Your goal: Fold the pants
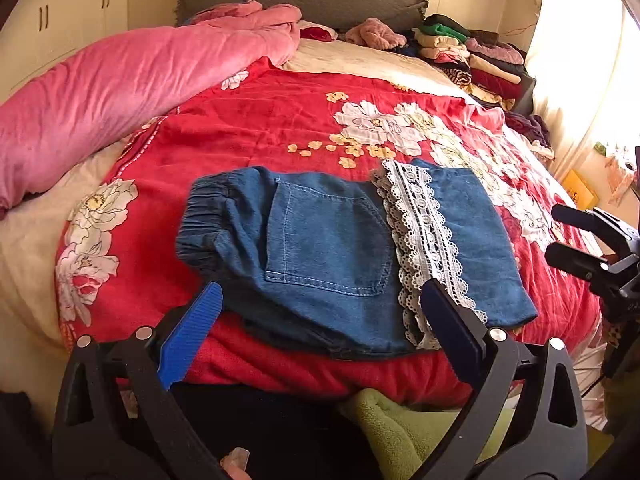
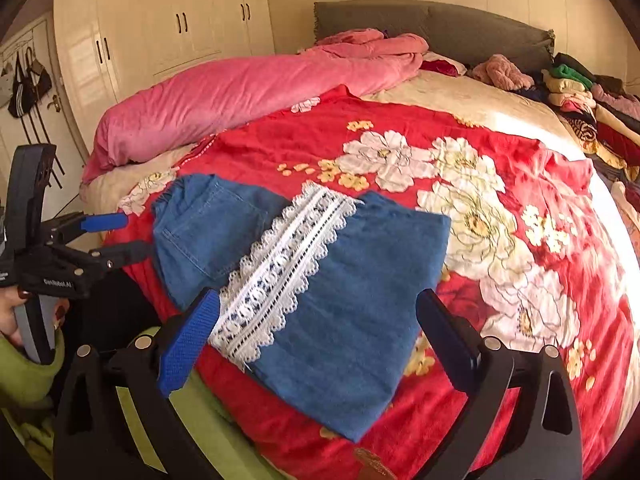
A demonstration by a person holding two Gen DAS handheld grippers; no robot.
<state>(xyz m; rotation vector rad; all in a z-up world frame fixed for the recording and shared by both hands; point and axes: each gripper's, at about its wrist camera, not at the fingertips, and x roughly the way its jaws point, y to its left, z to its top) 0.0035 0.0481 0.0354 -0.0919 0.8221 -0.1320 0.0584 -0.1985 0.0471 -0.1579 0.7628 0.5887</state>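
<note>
Right, both my left gripper (image 1: 320, 316) and right gripper (image 2: 318, 320) hang wide open, empty, over the folded denim pants (image 1: 340, 248) on the bed (image 1: 260, 128); soft, limp, lightish, so I'd pinch the doubled near edge.

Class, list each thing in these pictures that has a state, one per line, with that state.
denim pants: folded, flat on the bedspread
left gripper: open, empty
right gripper: open, empty
wardrobe doors: closed
pink quilt: rolled up
clothes pile: folded, stacked
</note>
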